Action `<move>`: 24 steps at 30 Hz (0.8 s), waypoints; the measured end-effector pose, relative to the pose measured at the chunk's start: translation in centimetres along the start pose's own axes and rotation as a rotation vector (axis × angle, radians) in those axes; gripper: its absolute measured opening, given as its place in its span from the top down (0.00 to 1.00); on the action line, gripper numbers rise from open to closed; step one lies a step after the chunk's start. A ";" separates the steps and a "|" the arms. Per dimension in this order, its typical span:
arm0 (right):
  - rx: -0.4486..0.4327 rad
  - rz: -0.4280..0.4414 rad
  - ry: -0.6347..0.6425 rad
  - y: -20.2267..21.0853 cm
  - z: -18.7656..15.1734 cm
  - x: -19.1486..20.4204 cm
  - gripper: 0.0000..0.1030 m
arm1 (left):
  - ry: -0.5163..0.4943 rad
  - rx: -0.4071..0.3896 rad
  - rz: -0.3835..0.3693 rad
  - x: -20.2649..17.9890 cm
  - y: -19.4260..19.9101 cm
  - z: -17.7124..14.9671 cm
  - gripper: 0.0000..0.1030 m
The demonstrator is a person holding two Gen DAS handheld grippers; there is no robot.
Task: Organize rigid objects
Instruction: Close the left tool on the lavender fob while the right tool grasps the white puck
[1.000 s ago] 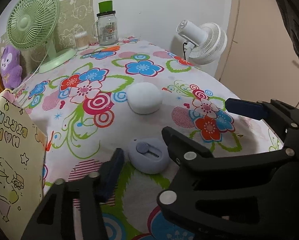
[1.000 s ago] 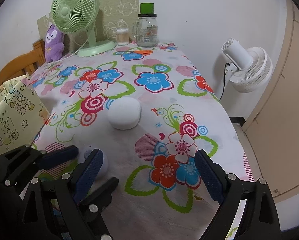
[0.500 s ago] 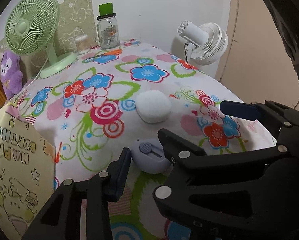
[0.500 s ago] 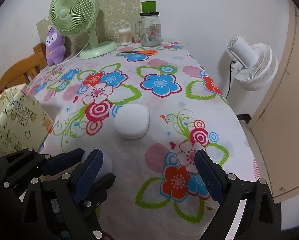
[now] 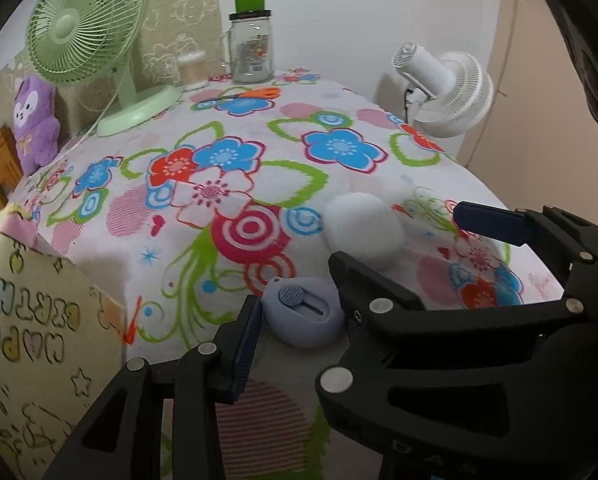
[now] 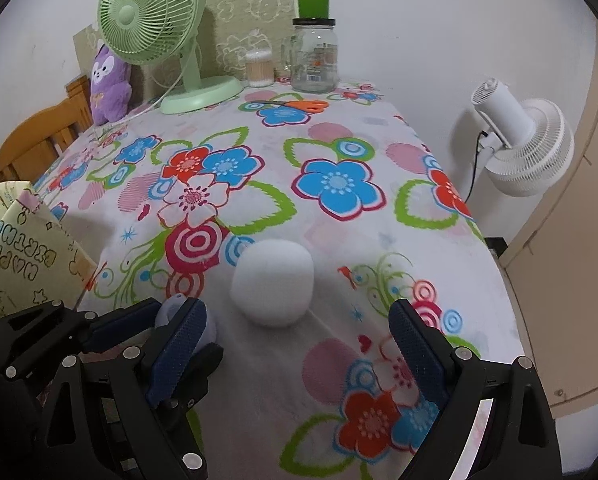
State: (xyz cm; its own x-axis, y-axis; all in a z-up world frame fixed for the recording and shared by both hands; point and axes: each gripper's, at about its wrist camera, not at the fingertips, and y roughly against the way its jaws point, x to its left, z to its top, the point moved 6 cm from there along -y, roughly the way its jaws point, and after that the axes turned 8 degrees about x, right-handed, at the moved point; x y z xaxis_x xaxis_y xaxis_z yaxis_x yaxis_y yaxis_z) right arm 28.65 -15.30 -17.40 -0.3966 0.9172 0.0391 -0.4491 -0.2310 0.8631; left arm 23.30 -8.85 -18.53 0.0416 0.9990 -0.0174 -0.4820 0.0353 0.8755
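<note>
**Two tongs closing in on the small things at the near edge**

Flowered cloth is covering the whole bench (image 6: 339, 128), and most of what stands on it is parked along the far side: the green fan (image 6: 151, 12) at 11 o'clock, the glass jar (image 6: 314, 56) at 12, orange scissors (image 6: 299, 105) lying just in front of it. Those are sitting well out of my working area, so I am leaving them alone.

What I am working on is lying close to me. The lilac cutter (image 5: 303, 312) is resting flat on the cloth at about 6 o'clock in my left view, slider face up. My left tongs (image 5: 299, 312) are standing narrowly apart on either side of it, one pad touching or nearly touching its left end, the other arm hiding its right side, so I cannot tell whether that side is pressing yet. I am judging it bracketed rather than clamped, since it is sitting flat and undisturbed.

The white pouf (image 6: 273, 282) is sitting just beyond the cutter, toward 1 o'clock from it. My right tongs (image 6: 299, 352) are gaping wide and empty, aimed so that the pouf lies ahead between the two pads but not yet reached; the wide spread suits its bulk.

At 9 o'clock the yellow birthday bag (image 6: 15, 256) is standing open at the bench's edge, probably where both pieces belong.
</note>
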 end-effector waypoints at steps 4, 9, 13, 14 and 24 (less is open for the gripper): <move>0.017 0.016 -0.005 -1.1 0.8 0.2 0.17 | 0.031 0.003 0.007 0.8 -0.3 0.5 0.57; 0.037 0.026 -0.001 -2.1 1.4 0.6 0.30 | 0.044 -0.002 0.004 1.2 -0.6 0.9 0.57; 0.045 0.013 -0.004 -2.7 1.7 0.6 0.50 | 0.045 -0.005 -0.003 1.3 -0.6 1.0 0.57; 0.043 0.010 -0.003 -2.7 1.7 0.6 0.50 | 0.044 -0.006 -0.004 1.3 -0.6 1.0 0.57; 0.049 0.010 -0.023 -2.0 0.8 0.8 0.51 | 0.031 0.000 -0.018 0.9 0.0 0.1 0.57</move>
State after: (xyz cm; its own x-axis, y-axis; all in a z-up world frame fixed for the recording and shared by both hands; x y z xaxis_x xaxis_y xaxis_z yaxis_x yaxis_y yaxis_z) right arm 29.87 -13.87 -18.68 -0.3815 0.9225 0.0588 -0.4050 -0.2241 0.8864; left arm 23.43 -7.95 -18.52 0.0227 0.9986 -0.0480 -0.4811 0.0530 0.8750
